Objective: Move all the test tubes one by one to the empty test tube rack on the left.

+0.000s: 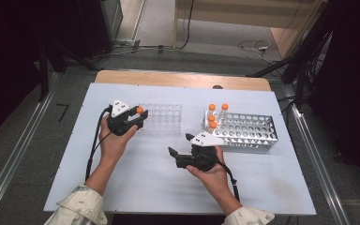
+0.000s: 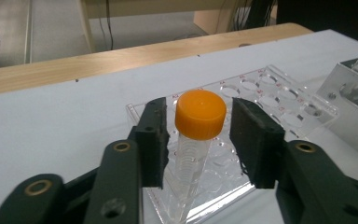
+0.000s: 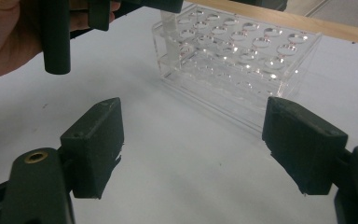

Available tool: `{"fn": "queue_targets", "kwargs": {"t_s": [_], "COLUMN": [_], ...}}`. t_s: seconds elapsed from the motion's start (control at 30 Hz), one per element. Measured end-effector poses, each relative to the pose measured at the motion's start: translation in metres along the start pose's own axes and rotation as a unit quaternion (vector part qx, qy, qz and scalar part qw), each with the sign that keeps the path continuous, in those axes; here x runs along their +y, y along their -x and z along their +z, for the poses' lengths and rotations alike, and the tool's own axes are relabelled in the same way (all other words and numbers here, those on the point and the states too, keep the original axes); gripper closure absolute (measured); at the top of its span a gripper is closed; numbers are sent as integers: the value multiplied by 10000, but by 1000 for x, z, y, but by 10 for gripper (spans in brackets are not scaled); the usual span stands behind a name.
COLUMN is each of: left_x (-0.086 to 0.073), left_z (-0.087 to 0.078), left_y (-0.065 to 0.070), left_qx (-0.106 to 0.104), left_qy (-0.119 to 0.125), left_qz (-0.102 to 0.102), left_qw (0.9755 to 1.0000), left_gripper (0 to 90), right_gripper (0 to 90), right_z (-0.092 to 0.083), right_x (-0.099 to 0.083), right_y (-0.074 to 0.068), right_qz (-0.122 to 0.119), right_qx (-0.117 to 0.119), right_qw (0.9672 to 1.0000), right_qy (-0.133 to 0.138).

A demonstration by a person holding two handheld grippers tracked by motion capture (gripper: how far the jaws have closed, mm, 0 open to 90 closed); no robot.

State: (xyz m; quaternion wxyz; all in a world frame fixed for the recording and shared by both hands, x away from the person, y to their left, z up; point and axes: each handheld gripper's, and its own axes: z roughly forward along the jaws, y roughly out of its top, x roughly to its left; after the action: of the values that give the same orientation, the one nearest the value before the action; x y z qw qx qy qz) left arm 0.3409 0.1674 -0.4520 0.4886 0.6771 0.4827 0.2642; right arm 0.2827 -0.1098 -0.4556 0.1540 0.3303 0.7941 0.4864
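Observation:
A clear tube with an orange cap (image 2: 200,114) stands tilted in a corner hole at the left end of the clear plastic rack (image 2: 270,100). My left gripper (image 2: 200,135) is open around its cap, with a gap between each pad and the cap. From above, that gripper (image 1: 140,117) sits at the clear rack's (image 1: 161,118) left end, with the orange cap (image 1: 140,110) between its jaws. My right gripper (image 1: 180,144) hovers over the bare mat nearer the front, open, with nothing between its pads (image 3: 98,135). It faces the clear rack (image 3: 233,60).
A metal rack (image 1: 246,131) stands on the right of the white mat (image 1: 136,187) and holds several orange-capped tubes (image 1: 212,107) at its left end. Its corner (image 2: 349,93) lies close to the clear rack. The wooden table edge (image 1: 183,78) runs behind.

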Motion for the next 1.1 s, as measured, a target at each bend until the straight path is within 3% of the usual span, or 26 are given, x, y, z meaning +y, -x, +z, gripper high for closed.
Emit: {"fn": "queue_targets", "kwargs": {"t_s": [0.13, 0.33, 0.77, 1.1], "left_x": [3, 3, -21, -30], "left_z": [-8, -27, -43, -47], "left_y": [-1, -3, 5, 10], "left_qx": [-162, -101, 6, -86], "left_qy": [77, 172, -11, -149], "left_qz": [-231, -420, -290, -240], "left_qw": [9996, 9989, 9996, 9996], "left_gripper": [353, 215, 157, 136], "right_gripper": [192, 191, 191, 192], "right_z": [-1, -6, -35, -54], "right_x": [-1, 0, -3, -14], "right_y": [0, 2, 19, 37], "right_qz": [-7, -25, 17, 145], "right_qx": [-11, -59, -374, -640], "right_qw": [10000, 10000, 9991, 9975], "right_qy": [9, 31, 178, 277]}}
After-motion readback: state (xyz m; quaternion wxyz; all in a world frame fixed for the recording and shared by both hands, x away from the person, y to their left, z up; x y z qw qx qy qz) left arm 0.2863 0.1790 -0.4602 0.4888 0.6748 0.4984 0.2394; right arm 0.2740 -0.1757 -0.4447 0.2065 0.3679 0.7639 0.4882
